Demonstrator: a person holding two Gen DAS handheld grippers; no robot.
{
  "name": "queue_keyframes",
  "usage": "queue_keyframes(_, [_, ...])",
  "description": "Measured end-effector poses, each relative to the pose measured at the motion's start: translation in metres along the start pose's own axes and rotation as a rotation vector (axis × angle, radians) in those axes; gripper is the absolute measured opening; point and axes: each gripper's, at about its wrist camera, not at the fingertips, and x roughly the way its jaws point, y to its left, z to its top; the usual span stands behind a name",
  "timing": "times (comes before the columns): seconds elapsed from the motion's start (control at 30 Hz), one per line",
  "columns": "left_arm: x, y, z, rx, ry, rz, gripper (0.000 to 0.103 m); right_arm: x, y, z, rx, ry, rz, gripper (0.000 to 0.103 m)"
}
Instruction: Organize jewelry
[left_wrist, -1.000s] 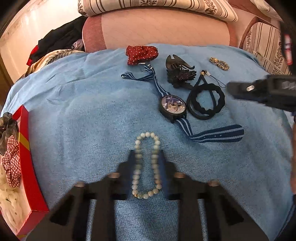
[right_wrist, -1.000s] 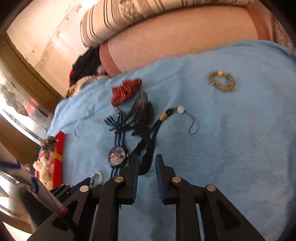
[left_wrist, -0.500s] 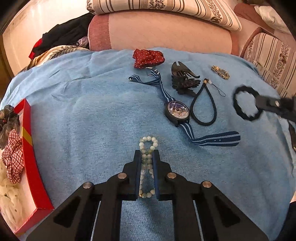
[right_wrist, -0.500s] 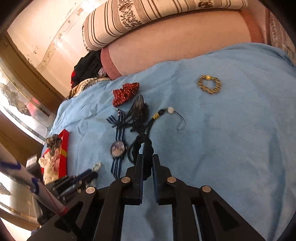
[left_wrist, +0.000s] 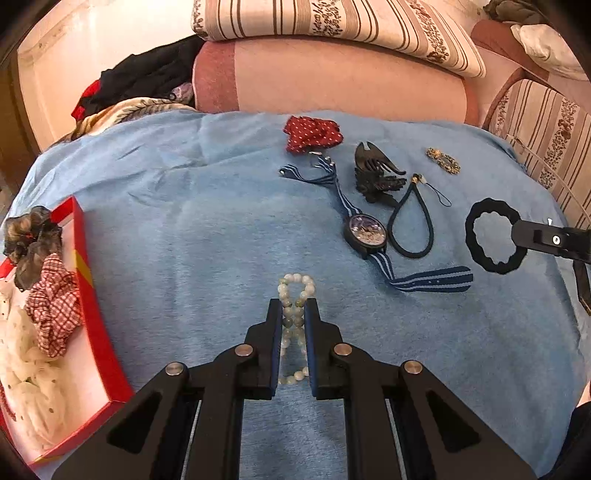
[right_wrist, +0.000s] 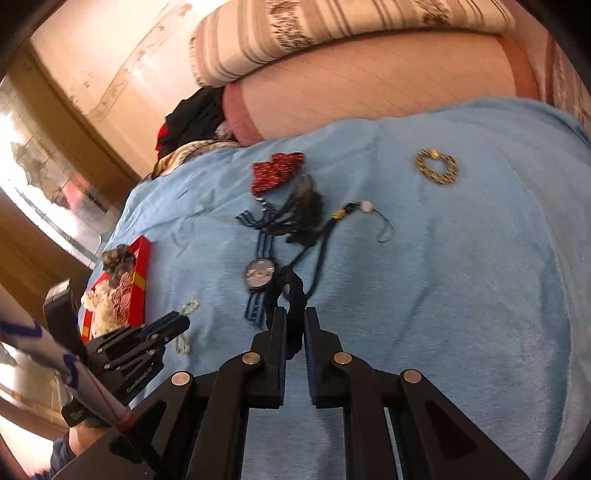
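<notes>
My left gripper (left_wrist: 293, 306) is shut on a pale green bead bracelet (left_wrist: 295, 286), squeezed into a figure-eight on the blue blanket (left_wrist: 184, 240). My right gripper (right_wrist: 294, 314) is shut on a black scalloped hair tie (right_wrist: 293, 291) and holds it above the blanket; in the left wrist view the hair tie (left_wrist: 495, 236) hangs as an open ring at the right. A watch with a striped blue strap (left_wrist: 365, 230), a dark cord loop (left_wrist: 410, 229), a black hair claw (left_wrist: 376, 177), a red dotted bow (left_wrist: 312, 133) and a gold bracelet (left_wrist: 443, 160) lie on the blanket.
A red box (left_wrist: 92, 295) with scrunchies stands at the blanket's left edge; it also shows in the right wrist view (right_wrist: 138, 273). A pink bolster (left_wrist: 332, 85) and striped pillows lie behind. Dark clothes (left_wrist: 147, 77) are piled at the back left.
My left gripper closed on the bead bracelet and squeezed it narrow. My right gripper closed on the black hair tie and lifted it off to the right, away from the watch.
</notes>
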Motion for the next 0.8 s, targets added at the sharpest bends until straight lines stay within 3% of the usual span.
queue_keyframes(0.23, [-0.006, -0.003, 0.0, 0.025, -0.019, 0.03, 0.011, 0.01, 0.001, -0.004, 0.0, 0.02, -0.014, 0.01])
queue_keyframes(0.47, [-0.014, 0.004, 0.002, 0.015, -0.037, 0.043, 0.011, 0.007, 0.008, -0.003, -0.009, 0.0, -0.004, 0.01])
queue_keyframes(0.53, [-0.017, 0.005, 0.002, 0.014, -0.045, 0.051, 0.005, 0.005, 0.011, -0.003, -0.015, -0.006, -0.002, 0.01])
queue_keyframes(0.8, [-0.026, 0.011, 0.004, 0.005, -0.064, 0.046, 0.005, -0.004, 0.027, -0.003, -0.034, -0.041, 0.021, 0.01])
